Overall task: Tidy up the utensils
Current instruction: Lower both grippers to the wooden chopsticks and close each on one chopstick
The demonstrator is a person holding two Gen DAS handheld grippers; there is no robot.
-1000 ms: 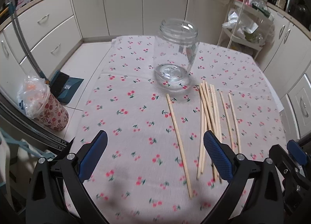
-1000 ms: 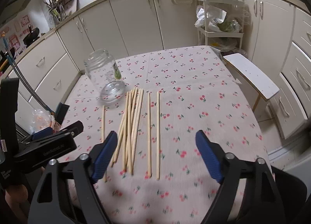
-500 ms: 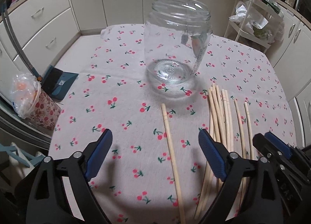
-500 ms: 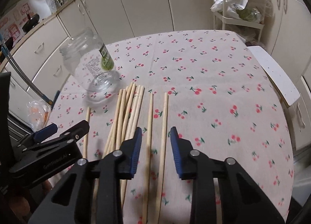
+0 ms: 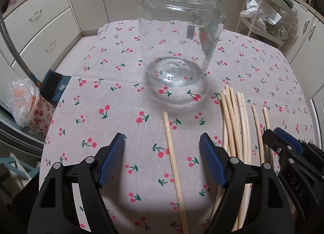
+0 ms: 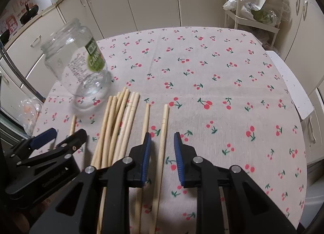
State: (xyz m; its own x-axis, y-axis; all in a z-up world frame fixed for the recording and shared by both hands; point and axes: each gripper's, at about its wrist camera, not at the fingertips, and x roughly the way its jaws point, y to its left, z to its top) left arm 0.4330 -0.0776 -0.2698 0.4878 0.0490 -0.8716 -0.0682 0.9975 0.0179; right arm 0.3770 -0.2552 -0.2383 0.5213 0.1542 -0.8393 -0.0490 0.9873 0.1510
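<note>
An empty clear glass jar stands upright on the cherry-print tablecloth; it also shows in the right wrist view. Several wooden chopsticks lie side by side in front of it. My left gripper is open, its jaws on either side of a lone chopstick left of the bundle. My right gripper is open a little, low over the table, its jaws either side of the rightmost chopstick without touching it. The left gripper shows in the right wrist view, the right gripper in the left wrist view.
Kitchen cabinets ring the table. A white wire rack with bags stands at the far right. A floral bin with a plastic bag sits on the floor at the left. A white stool is by the table's right edge.
Both grippers have moved forward and down toward the table. The left now straddles the lone chopstick. The right closed from wide to a narrow gap around the rightmost chopstick.
</note>
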